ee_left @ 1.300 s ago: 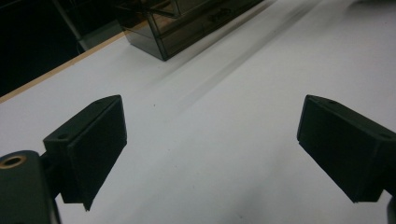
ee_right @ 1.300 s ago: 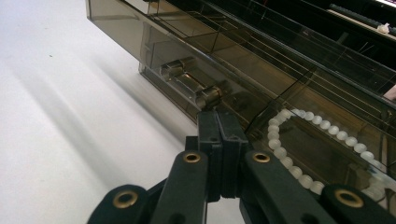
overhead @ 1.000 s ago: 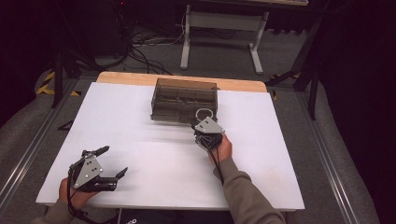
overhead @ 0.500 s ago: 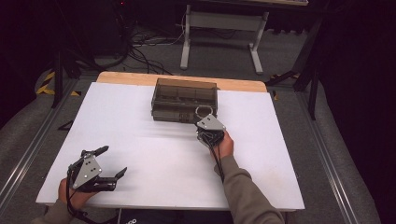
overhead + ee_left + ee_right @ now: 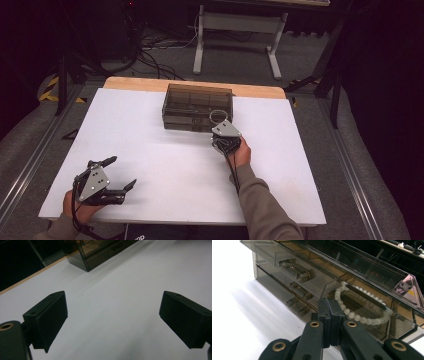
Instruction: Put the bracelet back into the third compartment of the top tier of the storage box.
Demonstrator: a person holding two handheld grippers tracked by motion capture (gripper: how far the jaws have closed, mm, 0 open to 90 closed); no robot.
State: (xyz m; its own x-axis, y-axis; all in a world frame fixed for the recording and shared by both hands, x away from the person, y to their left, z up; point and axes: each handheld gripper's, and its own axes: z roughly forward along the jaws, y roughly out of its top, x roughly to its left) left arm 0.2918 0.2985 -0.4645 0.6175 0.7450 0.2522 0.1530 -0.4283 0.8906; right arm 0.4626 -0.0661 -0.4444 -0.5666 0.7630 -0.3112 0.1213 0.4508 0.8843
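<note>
Right hand-held gripper [image 5: 329, 315]: jaws fully closed, nothing visibly clamped, at smoked drawer box [image 5: 197, 106] front; bead bracelet [image 5: 359, 312] lying in open drawer; left hand-held gripper [image 5: 117, 172]: jaws wide, empty, over tabletop [image 5: 165, 165]

My white tabletop [image 5: 150, 150] has a pale wooden strip [image 5: 150, 84] along its far edge. Grey carpeted floor [image 5: 240, 60] surrounds it, strewn with black cables [image 5: 150, 55] at the back. A white metal stand [image 5: 235, 30] sits beyond. Yellow-black hazard tape [image 5: 49, 91] marks the floor at left. The room beyond lies dark.
</note>
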